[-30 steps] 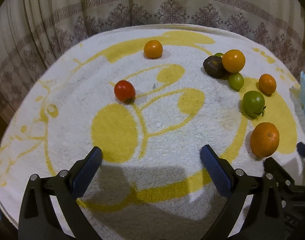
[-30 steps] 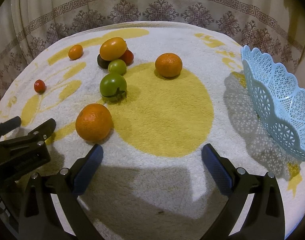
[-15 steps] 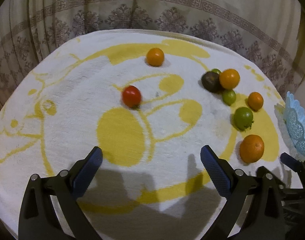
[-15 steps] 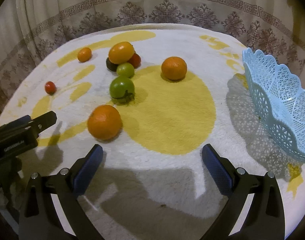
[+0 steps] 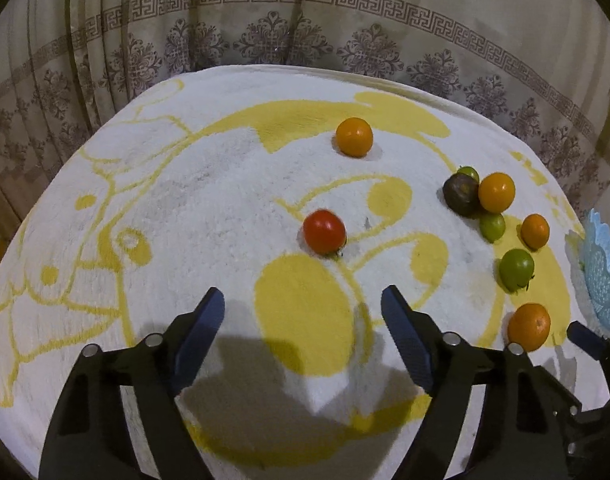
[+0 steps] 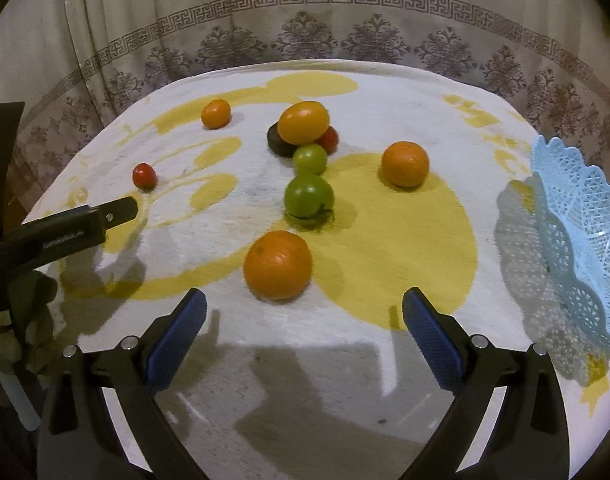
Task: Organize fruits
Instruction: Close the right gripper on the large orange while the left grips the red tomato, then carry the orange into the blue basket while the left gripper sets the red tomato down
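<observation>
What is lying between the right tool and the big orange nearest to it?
Nothing: in the right wrist view only bare white and yellow towel separates the right tool, jaws closing and empty, from the big orange.

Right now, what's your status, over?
Left gripper and right gripper closing, both empty. Fruits loose on towel, basket empty. Nothing blocking nearest orange.
</observation>
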A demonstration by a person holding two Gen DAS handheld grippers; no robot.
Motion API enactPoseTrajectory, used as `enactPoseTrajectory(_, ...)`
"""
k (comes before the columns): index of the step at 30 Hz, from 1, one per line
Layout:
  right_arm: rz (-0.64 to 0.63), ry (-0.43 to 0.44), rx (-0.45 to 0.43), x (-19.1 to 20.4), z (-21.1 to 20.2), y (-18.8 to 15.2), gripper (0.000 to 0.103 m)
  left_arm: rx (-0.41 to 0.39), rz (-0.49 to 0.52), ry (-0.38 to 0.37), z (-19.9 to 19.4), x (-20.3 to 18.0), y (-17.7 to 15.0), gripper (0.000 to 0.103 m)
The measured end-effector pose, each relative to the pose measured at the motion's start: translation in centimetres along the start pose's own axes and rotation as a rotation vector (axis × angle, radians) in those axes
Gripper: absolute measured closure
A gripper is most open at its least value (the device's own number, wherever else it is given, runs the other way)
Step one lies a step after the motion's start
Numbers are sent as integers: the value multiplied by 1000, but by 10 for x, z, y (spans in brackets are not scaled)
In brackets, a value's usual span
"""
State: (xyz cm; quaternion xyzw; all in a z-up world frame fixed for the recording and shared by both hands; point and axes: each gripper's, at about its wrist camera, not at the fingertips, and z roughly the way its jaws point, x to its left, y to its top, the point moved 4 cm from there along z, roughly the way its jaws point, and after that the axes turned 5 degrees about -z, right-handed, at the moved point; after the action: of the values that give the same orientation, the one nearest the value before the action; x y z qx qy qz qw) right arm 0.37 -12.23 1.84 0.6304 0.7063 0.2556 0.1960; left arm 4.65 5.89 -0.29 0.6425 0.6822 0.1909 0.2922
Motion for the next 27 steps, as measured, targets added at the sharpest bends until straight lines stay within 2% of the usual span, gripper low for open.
enactPoseTrajectory(3,21,24,11,0,3,3,20,4,29,-2,5,-5,8,30)
enactPoseTrajectory(6,38,46,27,-1,9,5,26,19,56,-8,15,-13,13,40)
enactPoseTrajectory(8,39,54,29,1,11,6,28,35,60,-17,23,-15,16,50)
enactPoseTrajectory(12,38,64,36,3,16,8,33,25,62,-14,32,-17,23,56)
enactPoseTrajectory(14,36,70,38,4,18,10,34,22,57,-19,34,-16,26,62)
enactPoseTrajectory(19,32,76,42,10,25,12,42,3,62,-27,36,-14,25,66)
enactPoseTrajectory(22,22,62,36,11,25,12,48,-9,58,-50,32,-13,24,74)
enactPoseTrajectory(27,22,47,25,8,25,11,61,-35,82,-62,25,-18,23,75)
